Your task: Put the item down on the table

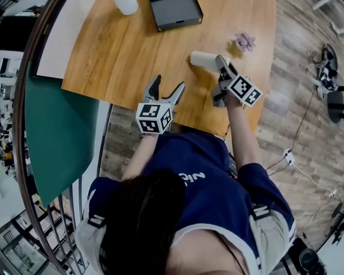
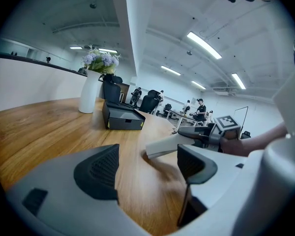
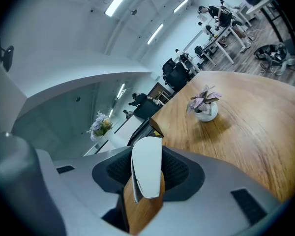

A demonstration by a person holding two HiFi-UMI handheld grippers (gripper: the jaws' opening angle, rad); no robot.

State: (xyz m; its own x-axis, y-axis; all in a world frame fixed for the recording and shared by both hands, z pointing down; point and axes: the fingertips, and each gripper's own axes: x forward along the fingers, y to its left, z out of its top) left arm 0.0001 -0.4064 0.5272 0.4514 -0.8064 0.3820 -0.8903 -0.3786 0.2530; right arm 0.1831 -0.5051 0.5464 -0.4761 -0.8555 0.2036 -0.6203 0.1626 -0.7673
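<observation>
Right tool (image 3: 148,181) is clamped on the white item (image 3: 147,163), low over the bench (image 1: 132,50), so I judge only setting-down and release remain; left tool (image 2: 147,168) gapes empty.

White item (image 1: 203,61), brown wood-grain table (image 1: 126,56), black box (image 1: 173,4)

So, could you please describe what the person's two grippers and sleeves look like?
Both the left gripper and the right gripper have pale grey moulded bodies, tapering jaws with dark textured pads, and a white cube printed with black square markers. The person wears a navy short-sleeved shirt with white lettering.
</observation>
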